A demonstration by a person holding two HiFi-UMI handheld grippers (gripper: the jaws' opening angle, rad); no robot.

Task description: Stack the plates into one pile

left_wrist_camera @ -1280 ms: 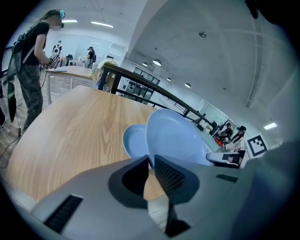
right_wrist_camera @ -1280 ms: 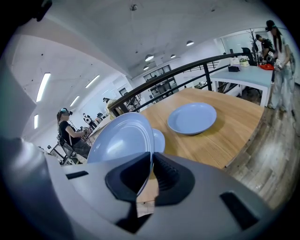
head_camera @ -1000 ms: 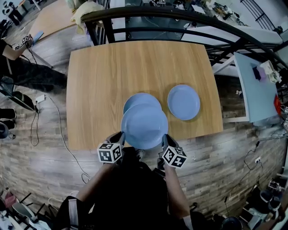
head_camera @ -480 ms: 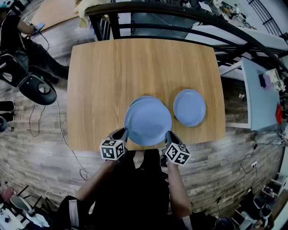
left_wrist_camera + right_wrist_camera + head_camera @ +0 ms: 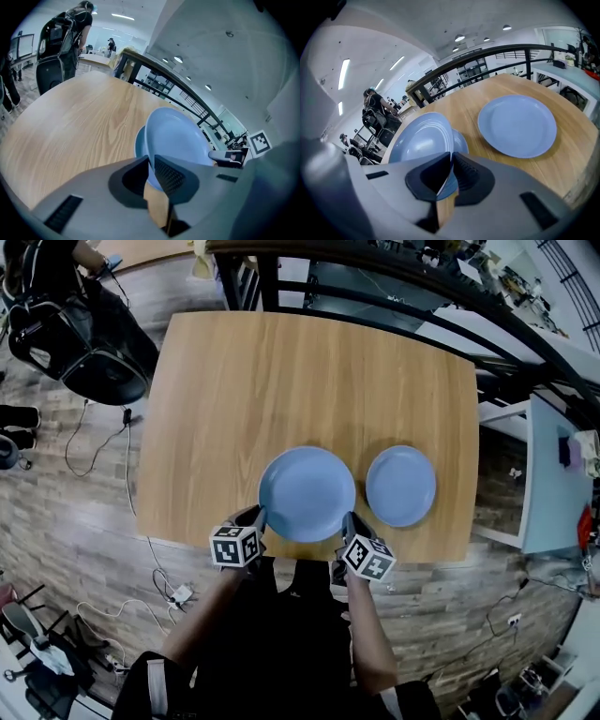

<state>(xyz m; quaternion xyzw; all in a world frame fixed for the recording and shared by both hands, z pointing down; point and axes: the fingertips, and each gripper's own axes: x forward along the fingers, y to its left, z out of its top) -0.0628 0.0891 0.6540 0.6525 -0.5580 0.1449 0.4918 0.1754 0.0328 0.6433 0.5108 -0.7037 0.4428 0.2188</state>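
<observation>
In the head view the top plate (image 5: 307, 493) covers the lower plate (image 5: 139, 142) entirely; only a sliver of it shows in the two gripper views. The jaws of the left gripper (image 5: 256, 517) and right gripper (image 5: 348, 520) hide the top plate's near rim where they pinch it. The side table (image 5: 553, 474) at the right is cut off by the picture's edge.

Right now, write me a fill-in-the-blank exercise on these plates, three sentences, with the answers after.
The left gripper and the right gripper both clamp the rim of the held plate, whose colour is ___.
In all, ___ plates show, counting the lower plate beneath it.
In the head view, the lone plate lies to its ___.
Missing words: blue; three; right
</observation>
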